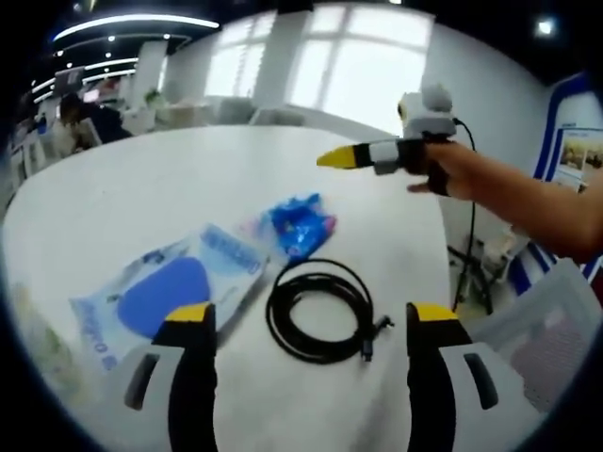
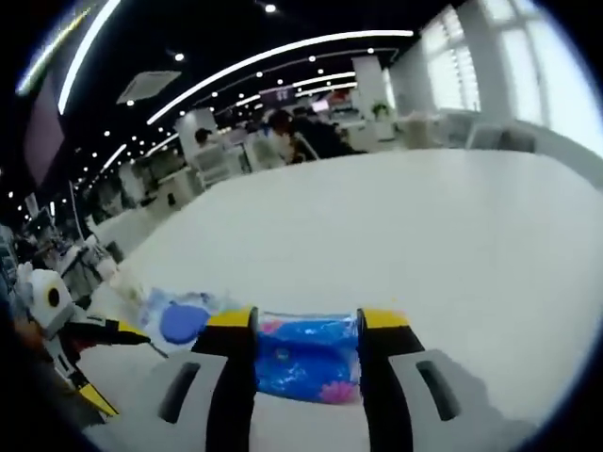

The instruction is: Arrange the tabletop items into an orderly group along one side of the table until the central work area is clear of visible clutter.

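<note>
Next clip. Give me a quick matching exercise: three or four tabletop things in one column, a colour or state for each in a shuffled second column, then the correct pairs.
Things:
1. cable
2. small packet
3. large packet
4. table

Descriptions:
A. white, broad surface
B. black, wound in a coil
C. clear wrap with a blue oval shape inside
D. bright blue with pink print, seen between the jaws of the right tool

Pairs: 1-B, 2-D, 3-C, 4-A
</note>
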Available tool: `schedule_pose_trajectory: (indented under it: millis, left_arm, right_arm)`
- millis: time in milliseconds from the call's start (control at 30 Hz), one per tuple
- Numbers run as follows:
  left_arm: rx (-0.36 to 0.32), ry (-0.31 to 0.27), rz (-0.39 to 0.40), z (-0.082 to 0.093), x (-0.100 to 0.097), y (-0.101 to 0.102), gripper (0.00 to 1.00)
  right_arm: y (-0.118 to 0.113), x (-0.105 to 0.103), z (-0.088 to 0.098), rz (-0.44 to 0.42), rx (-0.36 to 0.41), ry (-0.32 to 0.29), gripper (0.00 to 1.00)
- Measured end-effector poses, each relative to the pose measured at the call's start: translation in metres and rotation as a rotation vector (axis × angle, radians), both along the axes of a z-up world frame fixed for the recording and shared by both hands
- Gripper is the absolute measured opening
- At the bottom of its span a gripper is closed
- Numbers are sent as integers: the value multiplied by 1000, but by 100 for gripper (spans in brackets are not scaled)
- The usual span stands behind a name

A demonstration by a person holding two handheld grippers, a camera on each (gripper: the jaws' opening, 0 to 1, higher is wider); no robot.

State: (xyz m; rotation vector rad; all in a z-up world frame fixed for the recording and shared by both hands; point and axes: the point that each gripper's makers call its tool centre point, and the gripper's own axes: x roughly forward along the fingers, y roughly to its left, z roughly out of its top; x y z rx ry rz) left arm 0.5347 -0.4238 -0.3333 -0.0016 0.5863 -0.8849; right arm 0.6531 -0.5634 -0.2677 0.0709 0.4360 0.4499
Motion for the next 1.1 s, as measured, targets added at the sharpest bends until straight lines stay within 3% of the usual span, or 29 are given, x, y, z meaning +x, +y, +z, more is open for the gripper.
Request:
schedule_pose_trajectory:
  millis: [67,167,300,467,600,867,1000,1100]
  left_arm:
    - [2,-2,2,1,0,2,80]
    - [3,-6,8,3,-1,7,80]
    - [8,-12,13,7,-1,12,80]
    - [14,-27,25,14,-3,24,80]
    - [29,-31,46,15,-3,39,80]
    - [38,-27,91,15,-2,61,78]
    - [46,-19,109,11,0,67,77]
    - [50,-13,122,8,2,71,76]
  right_arm:
    - [20,-2,12,44,18,-31,64]
    - [46,-7,22,122,3,-67,72]
    - [74,-13,24,202,-42,-91,79]
    - [95,-17,10,263,-101,-52,78]
    - [108,-21,-7,305,-133,-3,67]
    - [116,-26,-40,329,-194,93,19]
    - [118,-24,-58,311,-201,149,27]
    - [119,-24,-69,317,-251,164,21]
